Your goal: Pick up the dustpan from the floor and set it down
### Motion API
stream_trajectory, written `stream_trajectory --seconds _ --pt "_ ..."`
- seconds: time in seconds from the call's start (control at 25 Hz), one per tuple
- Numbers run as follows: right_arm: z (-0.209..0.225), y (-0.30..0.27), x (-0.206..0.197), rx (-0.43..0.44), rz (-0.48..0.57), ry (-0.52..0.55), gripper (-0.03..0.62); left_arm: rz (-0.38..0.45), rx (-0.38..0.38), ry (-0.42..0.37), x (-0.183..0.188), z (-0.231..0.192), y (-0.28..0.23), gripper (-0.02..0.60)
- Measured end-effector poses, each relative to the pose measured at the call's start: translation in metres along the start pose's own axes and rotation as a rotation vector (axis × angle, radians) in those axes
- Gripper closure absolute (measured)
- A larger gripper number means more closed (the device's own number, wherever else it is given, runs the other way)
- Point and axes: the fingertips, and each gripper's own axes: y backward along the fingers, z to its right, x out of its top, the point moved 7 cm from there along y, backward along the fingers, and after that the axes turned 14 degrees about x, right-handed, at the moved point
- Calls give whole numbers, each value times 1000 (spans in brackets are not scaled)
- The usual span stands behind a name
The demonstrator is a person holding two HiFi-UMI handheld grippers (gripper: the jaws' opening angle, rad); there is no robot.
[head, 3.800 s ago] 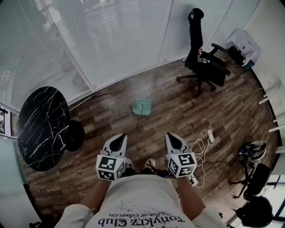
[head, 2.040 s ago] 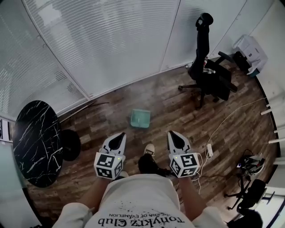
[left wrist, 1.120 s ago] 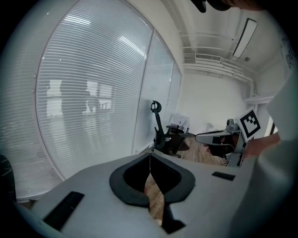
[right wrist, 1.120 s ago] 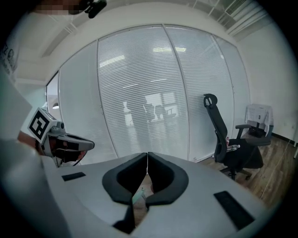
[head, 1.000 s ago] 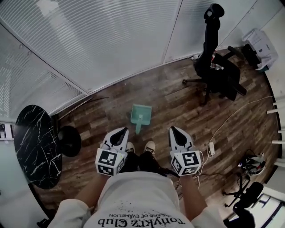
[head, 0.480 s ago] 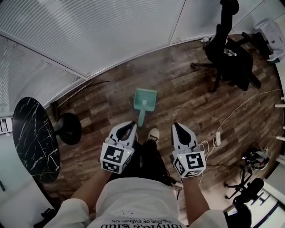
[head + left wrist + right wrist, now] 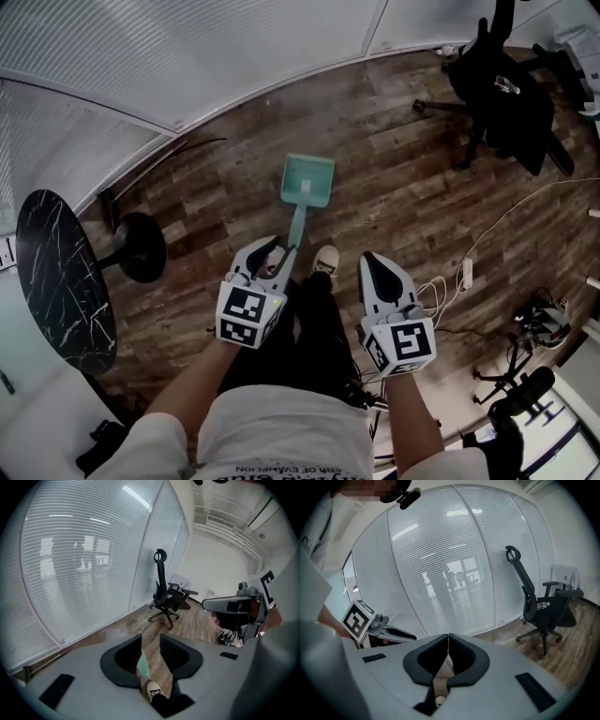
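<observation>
- Two tongs hang low over the wood floor (image 7: 403,192) as I bend toward the dustpan (image 7: 307,181). It lies flat just ahead of my shoe (image 7: 325,260), pan away from me and handle pointing back at me.
- Left tongs (image 7: 272,251) (image 7: 151,641): spread partway, the jaws having just been opening. In the left gripper view the teal of the dustpan (image 7: 142,666) shows in the gap, but neither pad presses on it.
- Right tongs (image 7: 375,267) (image 7: 448,641): pressed together on nothing, out by my right leg and apart from the dustpan.
- Step in hand, as I judge it: bringing the left tongs onto the near end of the handle. Nothing is lifted yet.
- Doing it well means lining the gap up with the handle and lowering until both pads straddle it a little way in from the tip. Only then should I close, square across the narrow part.
- The pan looks like the heavier end, so I expect it to droop. A firm pinch and a slow, level lift should hold it.
- Risk: one jaw touching first could skid the light dustpan across the smooth floor, or push it against my shoe just beside the handle.
</observation>
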Motion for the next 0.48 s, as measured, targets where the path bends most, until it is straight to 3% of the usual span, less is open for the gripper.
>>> stream_trajectory --seconds 0.28,0.48 --pt "9 -8 -20 4 -18 -29 569 -160 10 30 -43 -8 -44 348" --pt "13 -15 -36 3 -29 -53 569 -224 33 53 -63 -11 -71 334"
